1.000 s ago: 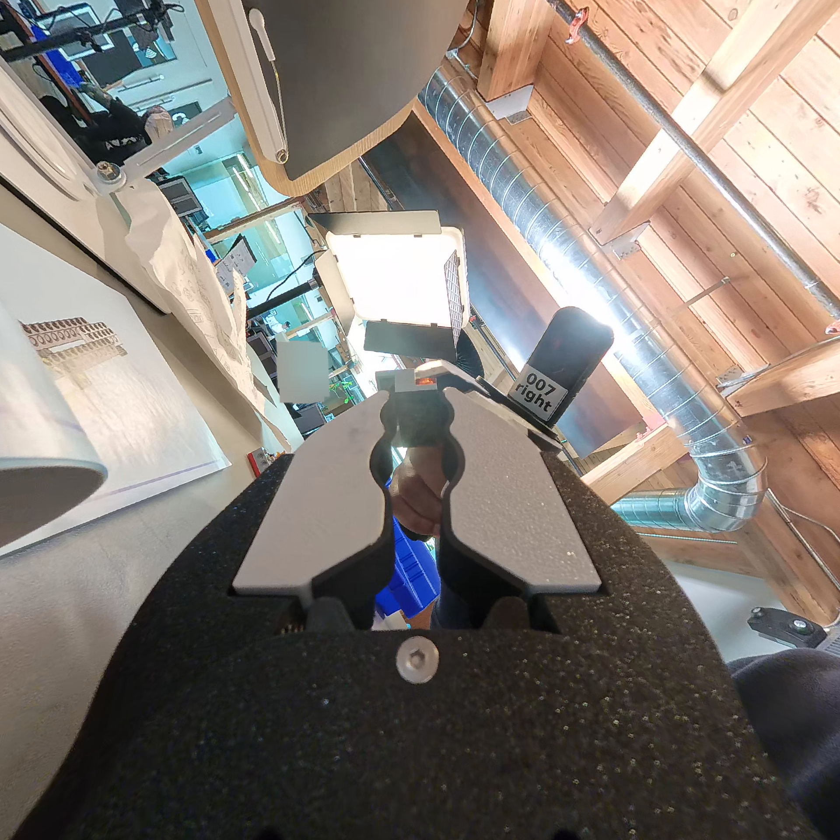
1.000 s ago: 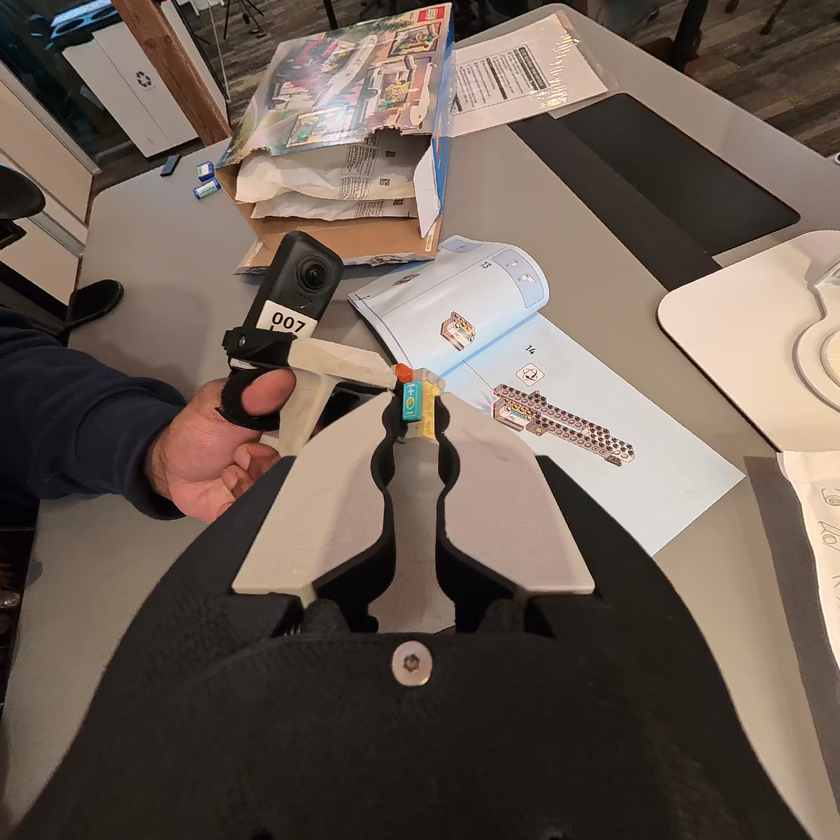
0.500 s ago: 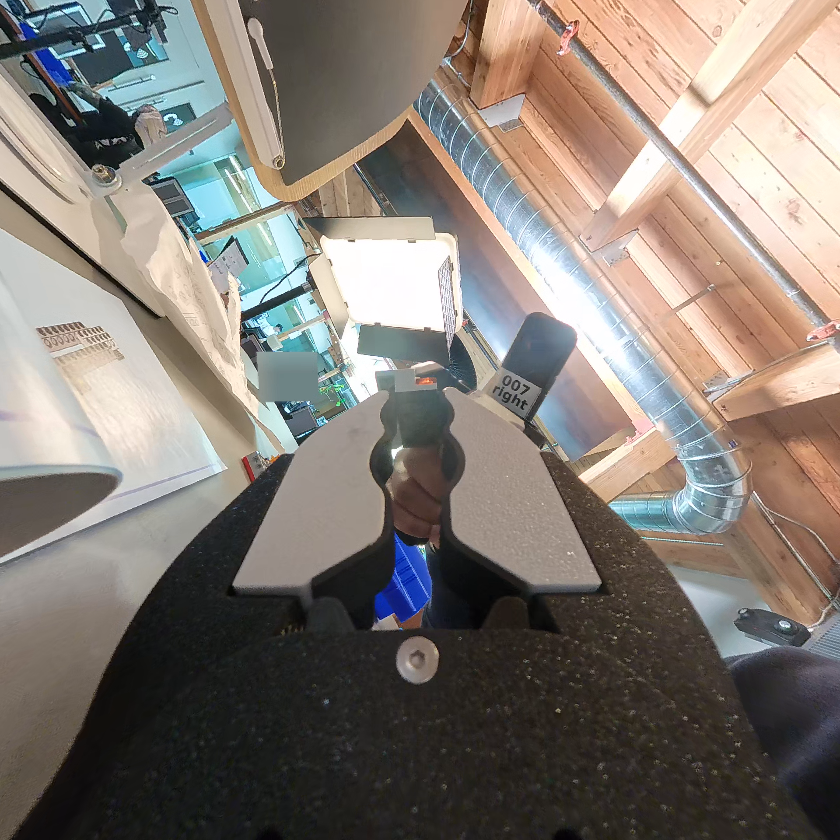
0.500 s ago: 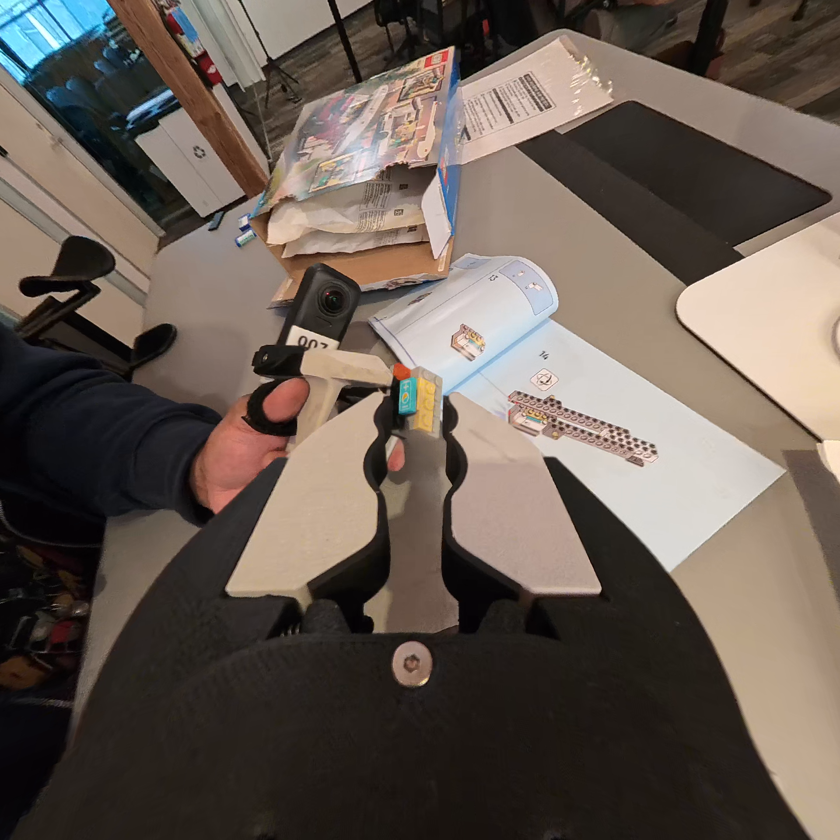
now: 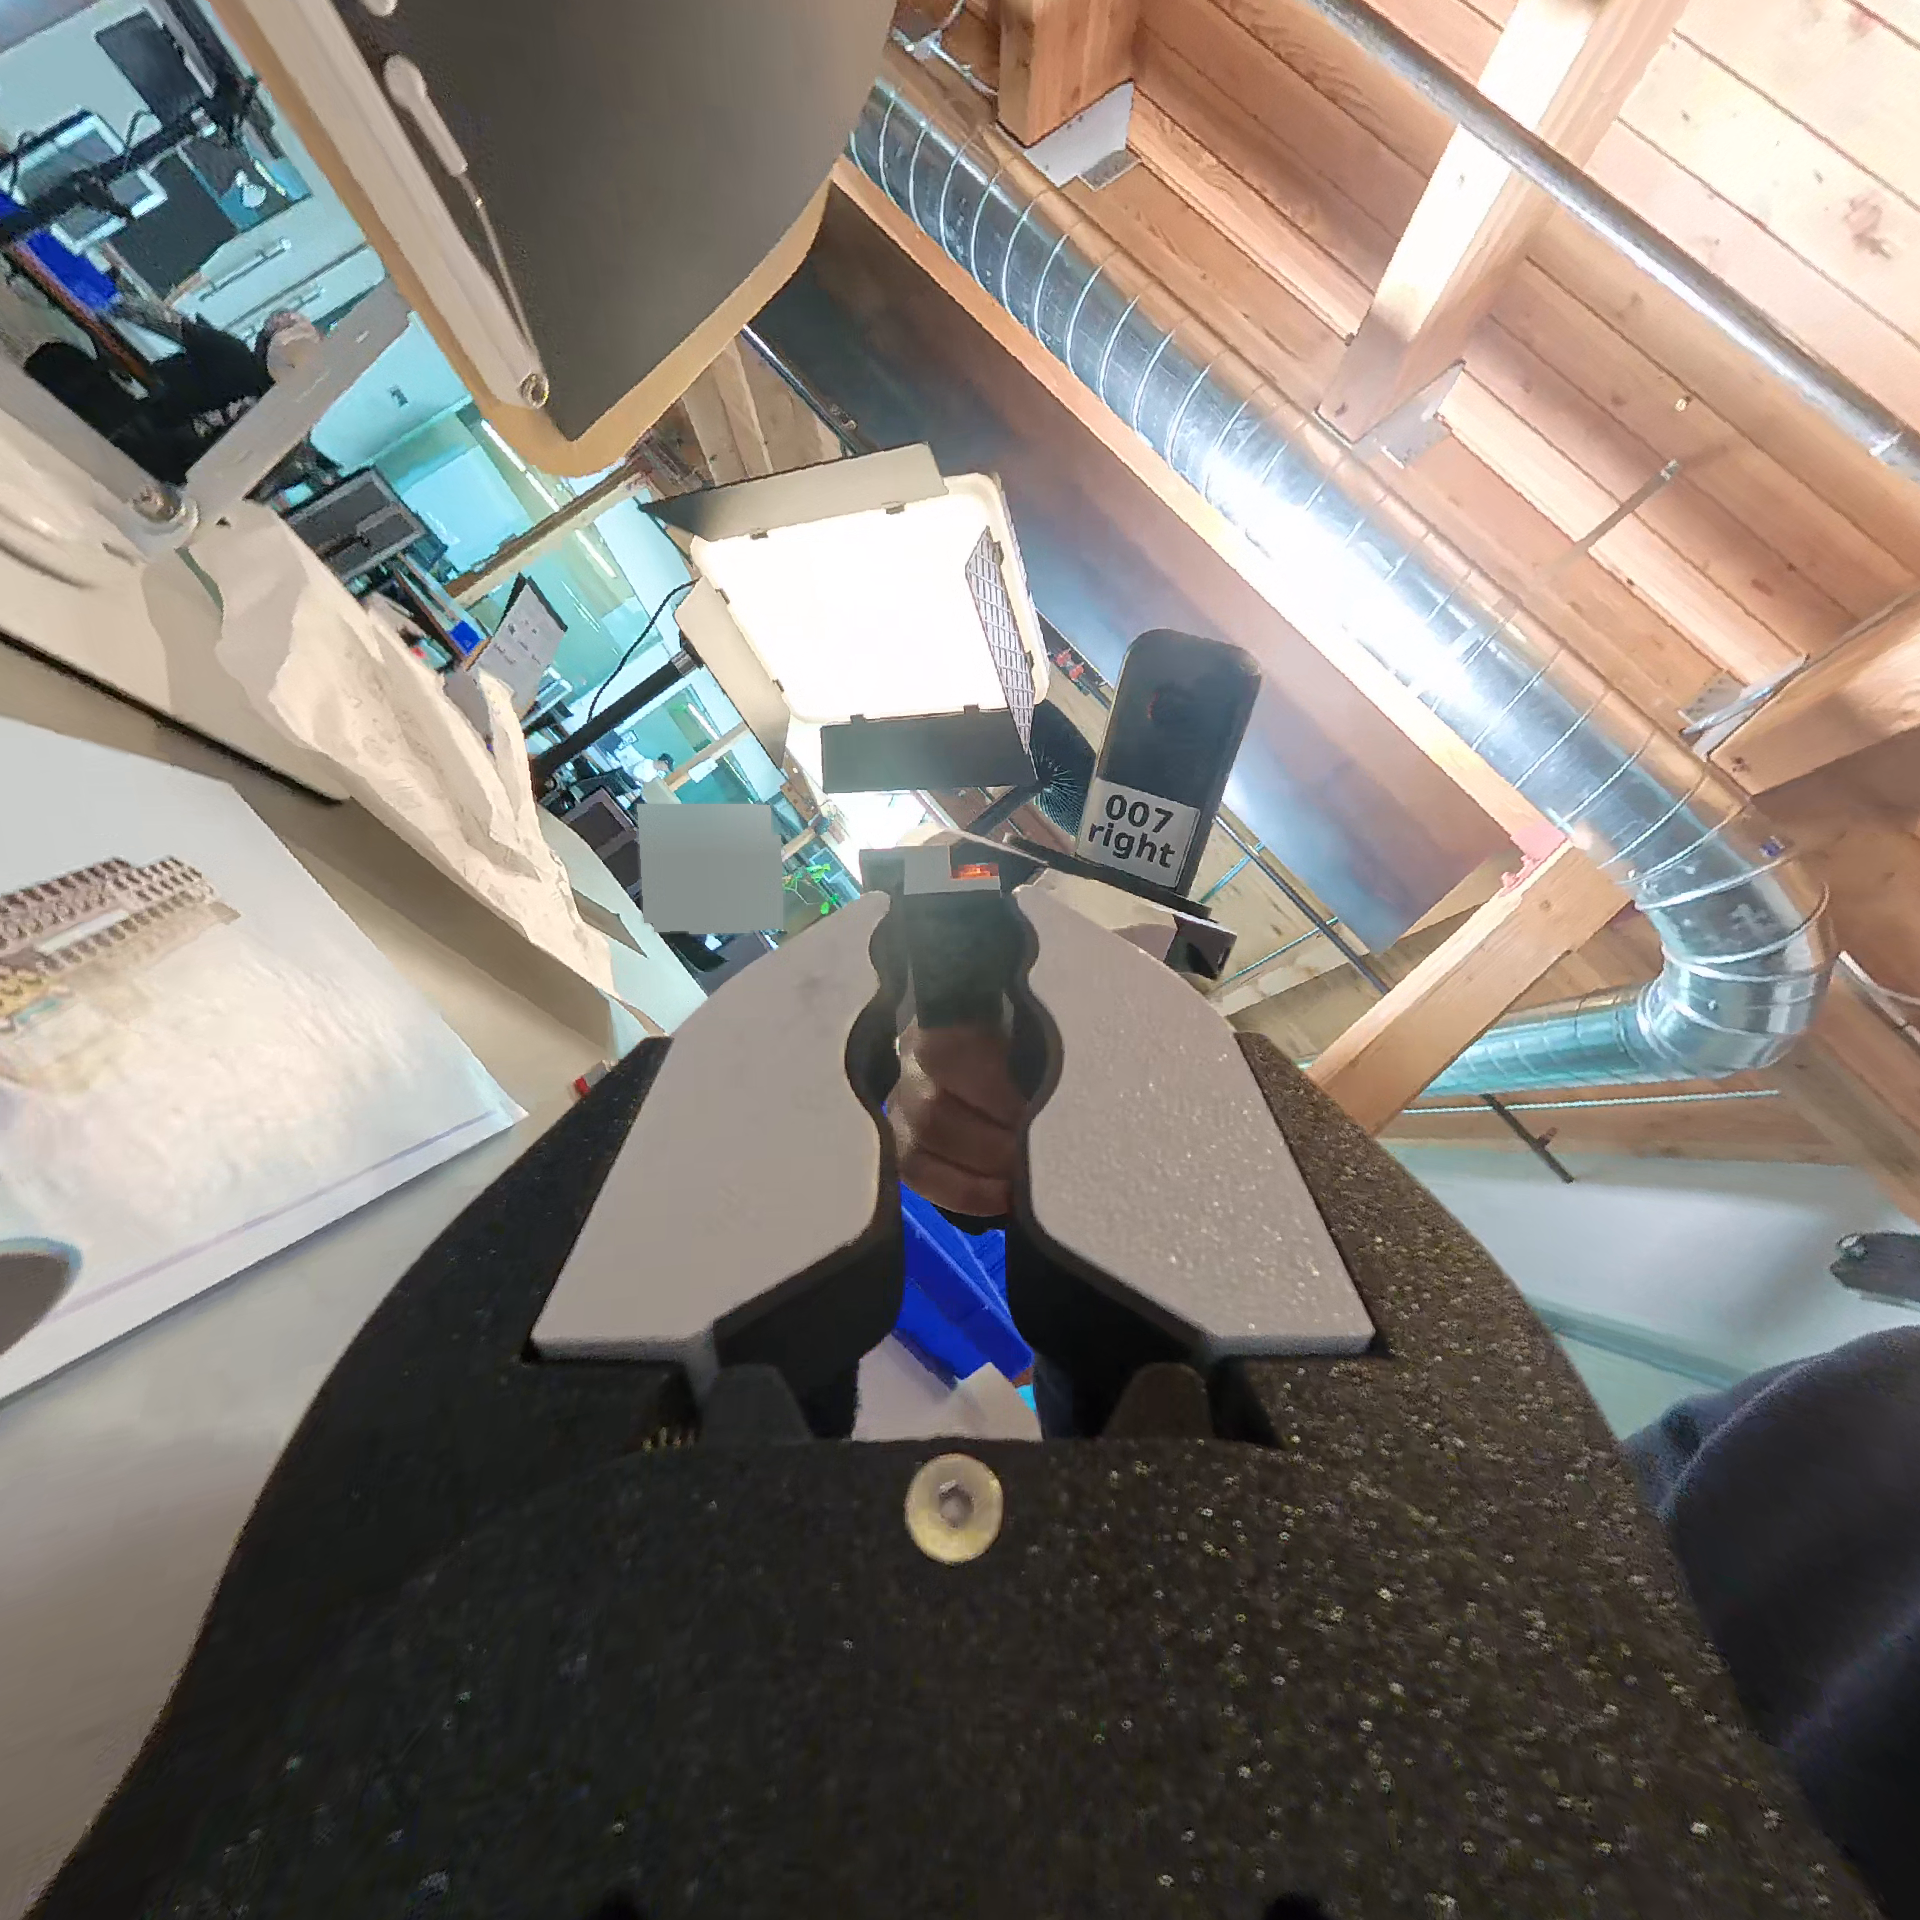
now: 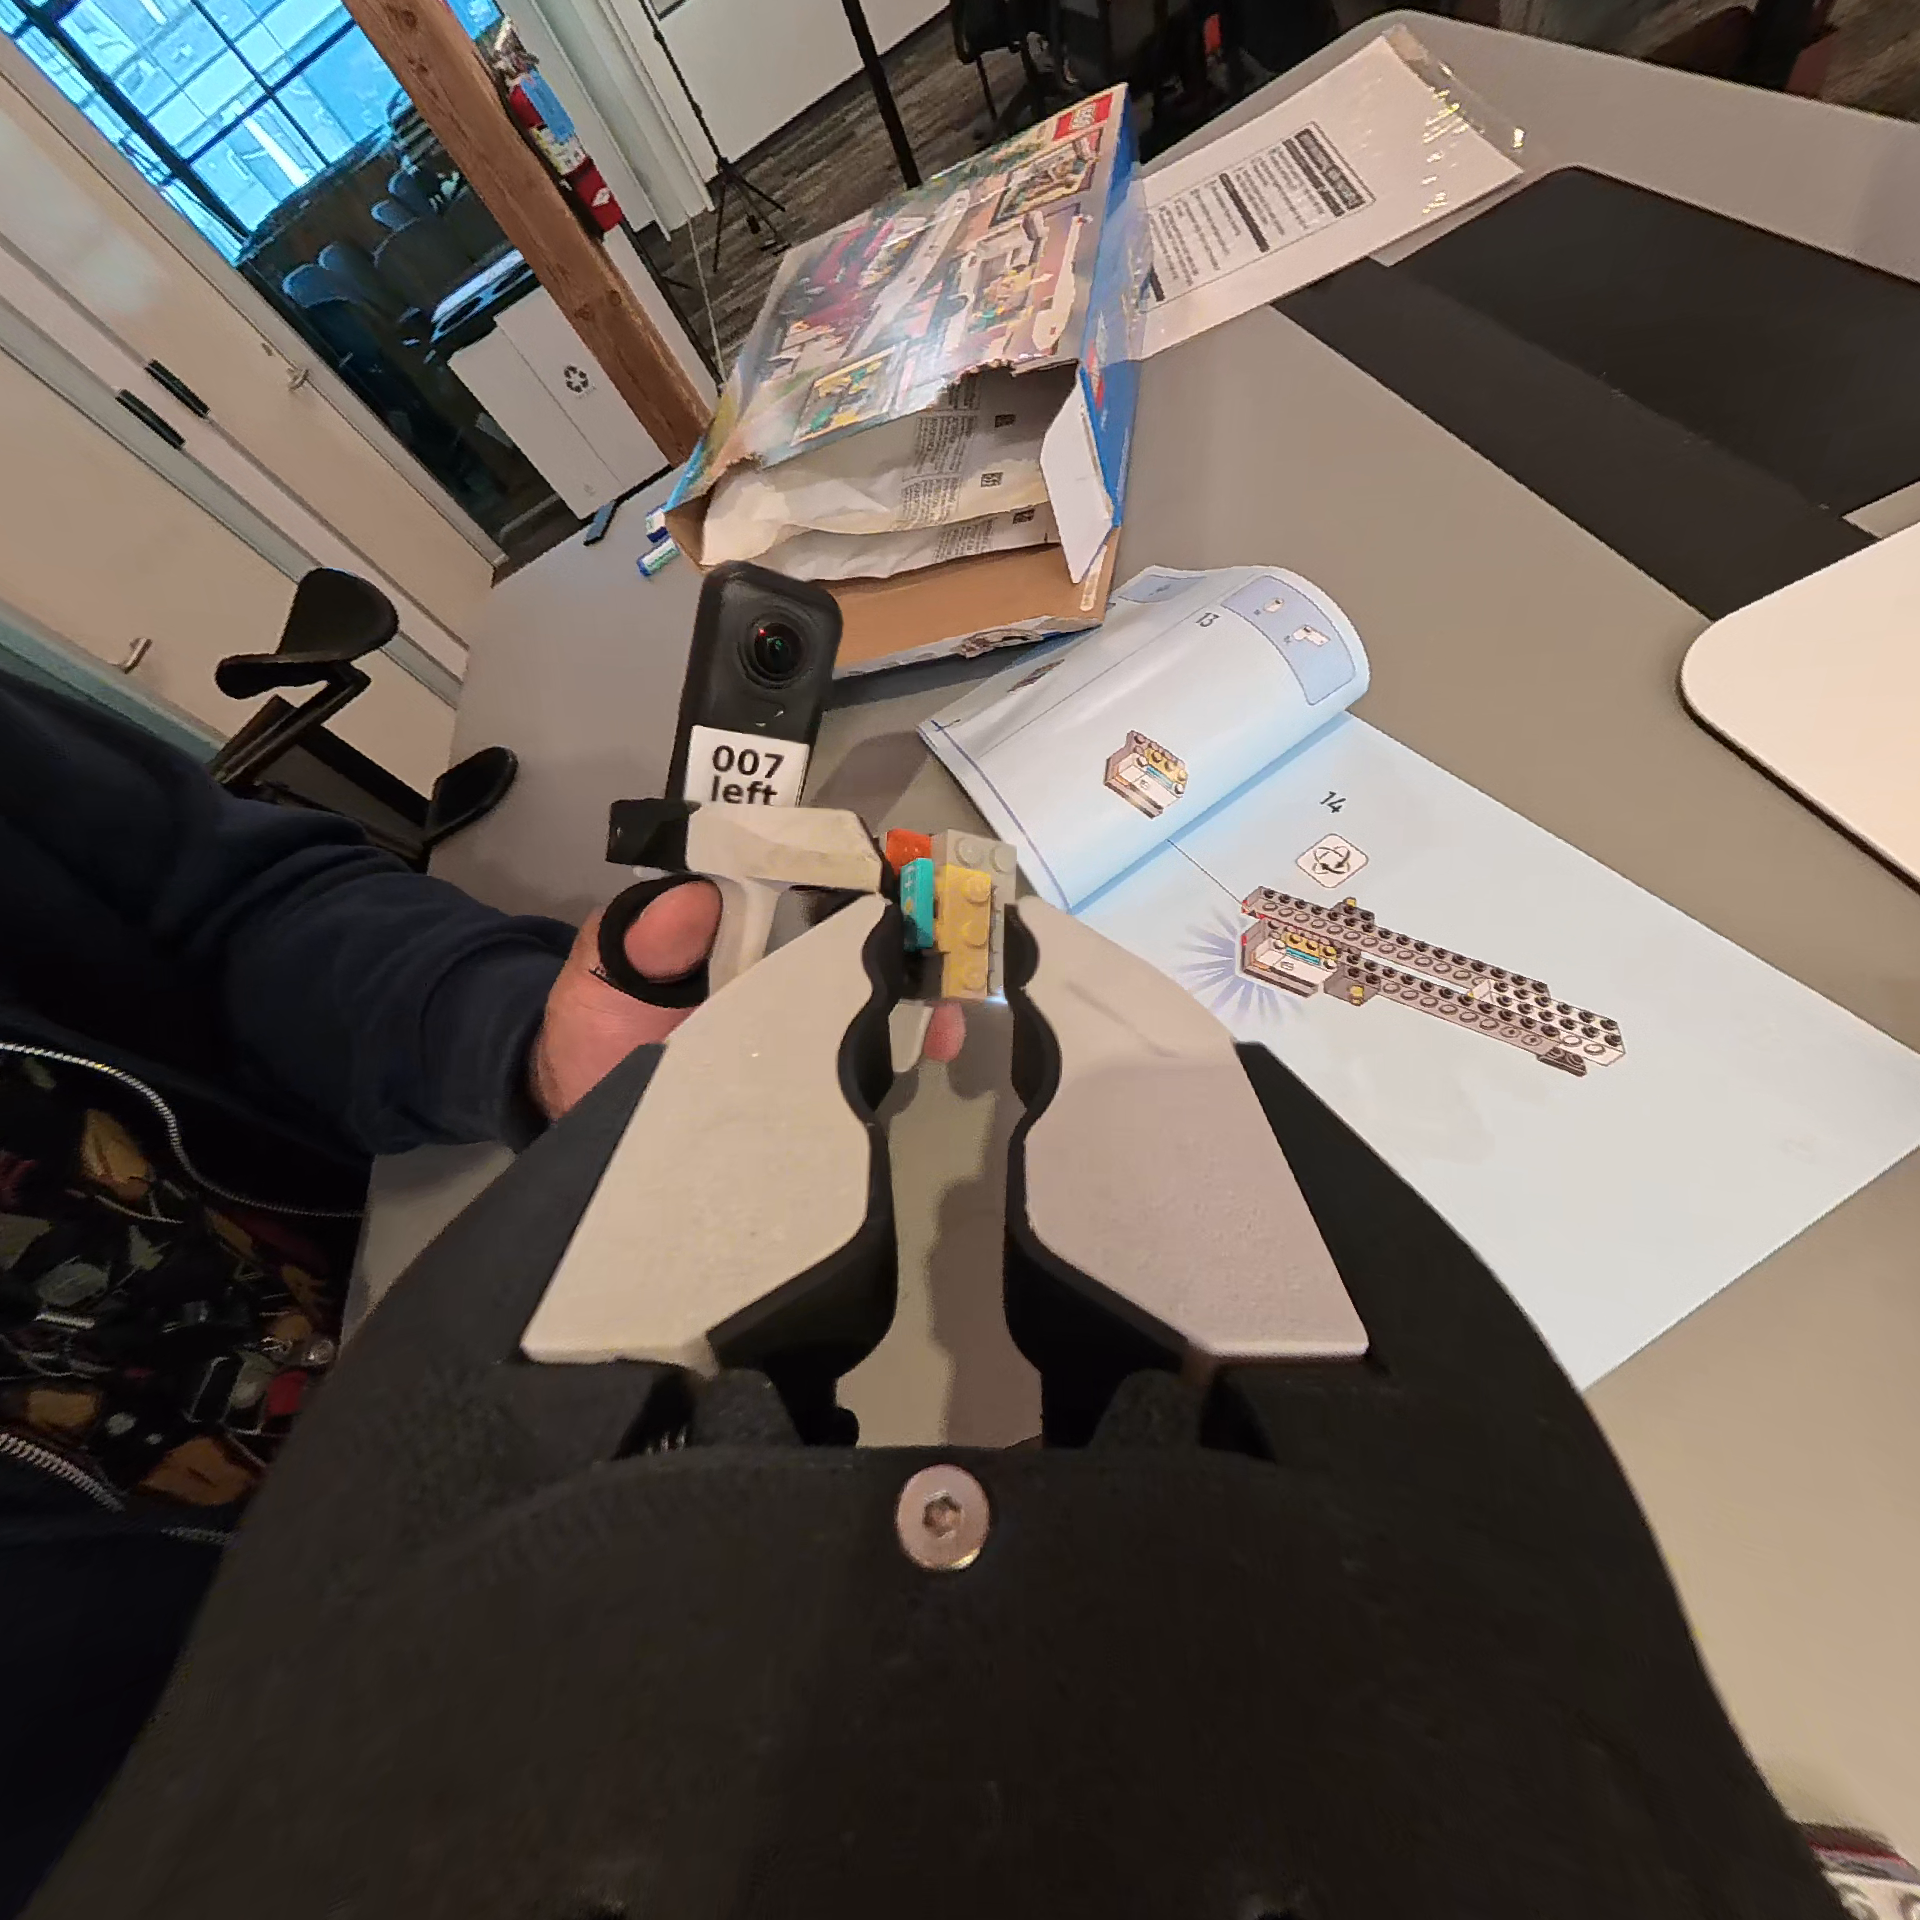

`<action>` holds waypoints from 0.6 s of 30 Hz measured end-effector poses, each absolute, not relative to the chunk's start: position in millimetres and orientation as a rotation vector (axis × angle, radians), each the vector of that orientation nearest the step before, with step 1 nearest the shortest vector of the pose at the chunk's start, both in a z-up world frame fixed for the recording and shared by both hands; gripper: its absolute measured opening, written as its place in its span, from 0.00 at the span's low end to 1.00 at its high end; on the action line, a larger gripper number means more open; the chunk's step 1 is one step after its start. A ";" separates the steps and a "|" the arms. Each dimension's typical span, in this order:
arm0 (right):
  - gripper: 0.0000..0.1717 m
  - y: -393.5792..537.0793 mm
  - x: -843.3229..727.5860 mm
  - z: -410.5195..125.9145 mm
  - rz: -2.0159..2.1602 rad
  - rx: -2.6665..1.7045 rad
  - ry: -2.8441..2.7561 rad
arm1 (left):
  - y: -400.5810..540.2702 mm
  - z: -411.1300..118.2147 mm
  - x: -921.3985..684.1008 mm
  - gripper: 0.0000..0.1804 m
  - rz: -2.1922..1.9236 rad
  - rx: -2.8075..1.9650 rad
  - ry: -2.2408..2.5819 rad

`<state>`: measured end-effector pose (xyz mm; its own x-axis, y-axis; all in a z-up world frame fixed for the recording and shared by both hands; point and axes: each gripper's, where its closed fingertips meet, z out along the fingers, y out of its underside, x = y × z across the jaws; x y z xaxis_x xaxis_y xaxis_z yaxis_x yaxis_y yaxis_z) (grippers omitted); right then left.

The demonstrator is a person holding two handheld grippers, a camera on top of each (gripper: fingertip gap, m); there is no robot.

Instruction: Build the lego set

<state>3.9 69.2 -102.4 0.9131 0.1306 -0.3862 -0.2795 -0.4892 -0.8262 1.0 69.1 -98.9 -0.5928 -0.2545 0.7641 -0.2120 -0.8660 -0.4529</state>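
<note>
Partly claw-hidden brick cluster [image 6: 961, 914]

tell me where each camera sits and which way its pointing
left wrist view: on the left gripper, low beside the table, tilted up at wooden ceiling and light panel; shows own jaws, a hand beyond.
right wrist view: on the right gripper, above the table, looking down at instruction booklet and torn box; shows own jaws, left hand.
shared: the brick assembly at both tips.
</note>
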 end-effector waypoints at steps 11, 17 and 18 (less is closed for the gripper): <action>0.12 67.7 -5.1 -92.3 0.539 -1.998 0.078 | 66.8 -87.0 -7.6 0.09 -2.596 -1.254 0.882; 0.11 63.4 -17.7 -79.5 0.629 -1.947 0.024 | 61.7 -72.4 -19.0 0.09 -2.525 -1.045 1.003; 0.11 62.6 -19.3 -77.6 0.639 -1.939 0.014 | 60.8 -70.4 -20.7 0.09 -2.514 -1.011 1.028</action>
